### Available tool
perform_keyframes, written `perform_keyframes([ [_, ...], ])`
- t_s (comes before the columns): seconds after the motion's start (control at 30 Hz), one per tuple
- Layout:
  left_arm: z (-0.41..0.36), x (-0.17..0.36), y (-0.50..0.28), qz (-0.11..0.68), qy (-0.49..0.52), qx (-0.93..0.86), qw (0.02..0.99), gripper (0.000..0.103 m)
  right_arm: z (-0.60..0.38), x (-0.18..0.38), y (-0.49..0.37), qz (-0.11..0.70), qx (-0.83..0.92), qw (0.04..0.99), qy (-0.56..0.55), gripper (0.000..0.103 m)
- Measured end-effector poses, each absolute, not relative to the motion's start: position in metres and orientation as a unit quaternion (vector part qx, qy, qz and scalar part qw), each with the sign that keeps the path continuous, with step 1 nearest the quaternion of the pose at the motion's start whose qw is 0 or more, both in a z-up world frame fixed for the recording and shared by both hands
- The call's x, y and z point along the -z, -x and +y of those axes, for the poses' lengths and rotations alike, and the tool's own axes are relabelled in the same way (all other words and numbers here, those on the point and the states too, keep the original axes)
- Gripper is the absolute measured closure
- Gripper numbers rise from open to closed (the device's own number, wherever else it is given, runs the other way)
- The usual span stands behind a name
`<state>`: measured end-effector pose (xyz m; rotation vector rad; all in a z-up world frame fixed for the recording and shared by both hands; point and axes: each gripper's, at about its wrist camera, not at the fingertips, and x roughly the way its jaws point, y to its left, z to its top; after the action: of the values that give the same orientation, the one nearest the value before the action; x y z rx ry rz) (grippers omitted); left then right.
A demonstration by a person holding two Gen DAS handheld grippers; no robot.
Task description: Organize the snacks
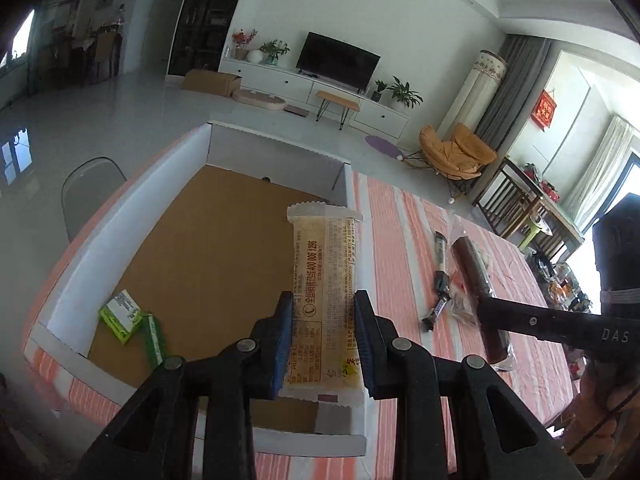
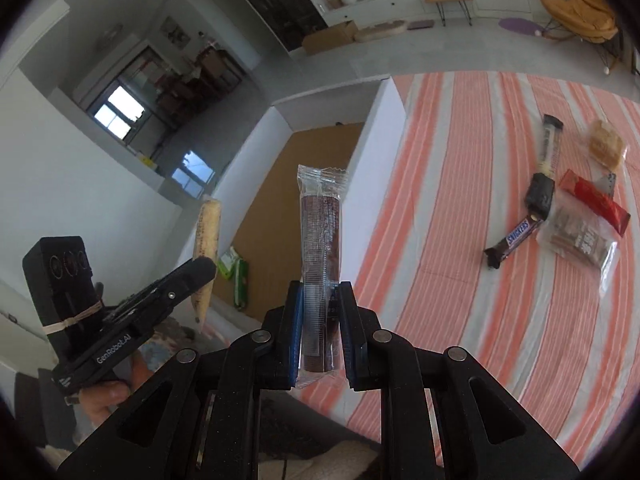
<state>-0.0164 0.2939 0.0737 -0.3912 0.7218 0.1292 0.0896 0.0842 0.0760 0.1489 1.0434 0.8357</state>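
You are gripping one snack in each hand. Your left gripper [image 1: 322, 334] is pinching a yellow bar [image 1: 325, 292] by its lower half, holding it up over the near corner of the box [image 1: 120, 200]. Your right gripper [image 2: 320, 336] is clamped on a brown stick [image 2: 321, 276] in clear wrap, holding it above the tablecloth [image 2: 440, 280], just beside the box's right wall.

By my reading, you are early to midway through. Only two green packs [image 1: 130, 320] are lying in the box, at its near left corner, and the rest of the cardboard floor is showing bare. Still waiting on the cloth, well apart from the box, are a Snickers [image 2: 514, 242], a black stick [image 2: 545, 168], a red bar [image 2: 594, 202], a clear pack [image 2: 580, 242] and a pale cake [image 2: 606, 144]. The two held snacks are not yet in.

The table is wearing an orange-and-white striped cloth, slightly creased. Beyond it a bright living room is opening out: pale floor, a TV [image 1: 338, 62] on a white cabinet, potted plants, an orange chair [image 1: 456, 152], and a grey chair [image 1: 90, 192] at the table's far side.
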Motion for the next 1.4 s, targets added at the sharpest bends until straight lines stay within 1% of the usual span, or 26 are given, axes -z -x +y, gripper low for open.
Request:
perform_keyframes([
  [0.03,0.305,-0.066,0.015,0.355,0.176,-0.102,0.913,0.068,0.103,-0.076,-0.089,0.480,-0.401,0.778,-0.068,0.084],
  [0.07,0.313,-0.057,0.014,0.362,0.164,-0.132,0.908,0.050,0.118,-0.075,-0.090,0.477,-0.409,0.775,-0.066,0.079],
  [0.1,0.320,-0.048,0.013,0.369,0.158,-0.152,0.903,0.030,0.129,-0.071,-0.093,0.476,-0.414,0.774,-0.065,0.063],
  [0.13,0.324,-0.040,0.015,0.373,0.157,-0.165,0.899,0.024,0.135,-0.068,-0.093,0.474,-0.412,0.775,-0.066,0.051],
  [0.17,0.328,-0.031,0.022,0.375,0.160,-0.172,0.897,0.022,0.134,-0.064,-0.092,0.468,-0.408,0.781,-0.070,0.037],
  [0.3,0.303,-0.014,0.022,0.388,0.162,-0.133,0.898,0.021,0.092,-0.041,-0.091,0.456,-0.375,0.803,-0.072,0.038],
  [0.43,0.233,-0.017,0.013,0.400,0.139,-0.033,0.905,0.018,0.009,-0.001,-0.097,0.457,-0.279,0.843,-0.055,0.036],
  [0.57,0.149,-0.014,-0.007,0.421,0.105,0.089,0.897,0.005,-0.092,0.046,-0.100,0.469,-0.135,0.872,-0.043,0.036],
  [0.67,0.091,0.012,-0.030,0.443,0.078,0.133,0.883,0.005,-0.159,0.073,-0.100,0.464,-0.032,0.884,-0.040,0.036],
  [0.77,0.044,0.050,-0.060,0.467,0.049,0.134,0.872,0.005,-0.201,0.085,-0.106,0.456,0.028,0.888,-0.055,0.036],
  [0.9,0.012,0.087,-0.099,0.478,0.013,0.110,0.871,0.005,-0.218,0.093,-0.113,0.442,0.061,0.893,-0.065,0.036],
  [1.03,-0.002,0.101,-0.124,0.469,-0.012,0.093,0.878,0.005,-0.211,0.097,-0.119,0.424,0.072,0.902,-0.046,0.035],
  [1.17,-0.006,0.110,-0.137,0.462,-0.027,0.079,0.883,0.005,-0.216,0.107,-0.123,0.433,0.069,0.897,-0.062,0.035],
  [1.23,-0.008,0.113,-0.134,0.455,-0.038,0.077,0.886,0.004,-0.218,0.108,-0.121,0.430,0.072,0.898,-0.066,0.033],
  [1.33,-0.005,0.114,-0.136,0.458,-0.037,0.074,0.885,0.000,-0.215,0.111,-0.123,0.430,0.082,0.898,-0.052,0.028],
  [1.4,-0.005,0.114,-0.136,0.457,-0.037,0.073,0.885,0.000,-0.211,0.112,-0.124,0.431,0.088,0.897,-0.037,0.022],
])
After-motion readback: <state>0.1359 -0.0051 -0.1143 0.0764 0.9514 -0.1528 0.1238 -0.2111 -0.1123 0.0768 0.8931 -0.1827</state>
